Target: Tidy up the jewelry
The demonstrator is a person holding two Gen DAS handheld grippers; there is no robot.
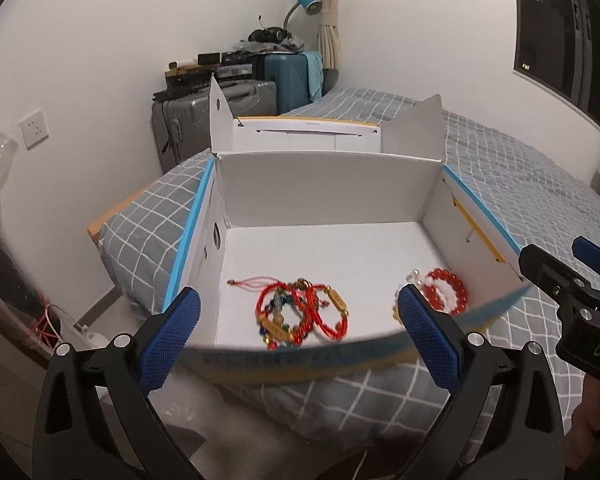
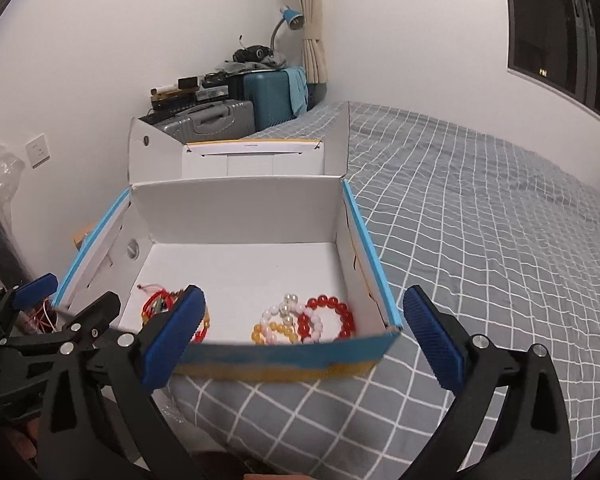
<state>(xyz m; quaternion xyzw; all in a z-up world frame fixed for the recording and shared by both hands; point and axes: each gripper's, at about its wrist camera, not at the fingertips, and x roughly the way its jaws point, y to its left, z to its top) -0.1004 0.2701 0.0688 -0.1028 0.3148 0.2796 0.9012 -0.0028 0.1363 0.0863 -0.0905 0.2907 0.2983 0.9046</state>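
Grey checked bedding [image 2: 480, 240] covers a bed in a small white-walled bedroom, with suitcases [image 1: 216, 116] stacked in the far corner at about eleven o'clock and a blue desk lamp [image 2: 290, 16] above them near a tied curtain. On the near end of the bed sits an open white cardboard box [image 1: 324, 184] with blue-taped edges, its lid flap folded back toward twelve o'clock. Inside, the jewelry lies in two clusters on the box floor: red cord bracelets [image 1: 300, 312] with gold charms at the box's seven o'clock corner, and beaded bracelets [image 2: 312, 320] of red, white and amber beads at its five o'clock corner, well apart from the cords. The left gripper [image 1: 298, 336] hangs just in front of the box's near wall, its blue pads spread wide with nothing between them; the right gripper [image 2: 302, 336] hovers alike, fingers released and empty, over the near edge. In the left wrist view the right gripper shows at three o'clock, beside the box's right wall. Judging by the layout, both pieces seem already dropped into the box and the step in hand looks like a release just finished, or a pause before sorting further. If more items remain outside, none is visible here. A sensible next move would be backing both grippers clear of the near wall, then either fetching another piece or folding the lid flap forward to close the box, which calls for a pinch on thin cardboard without tipping the light box.
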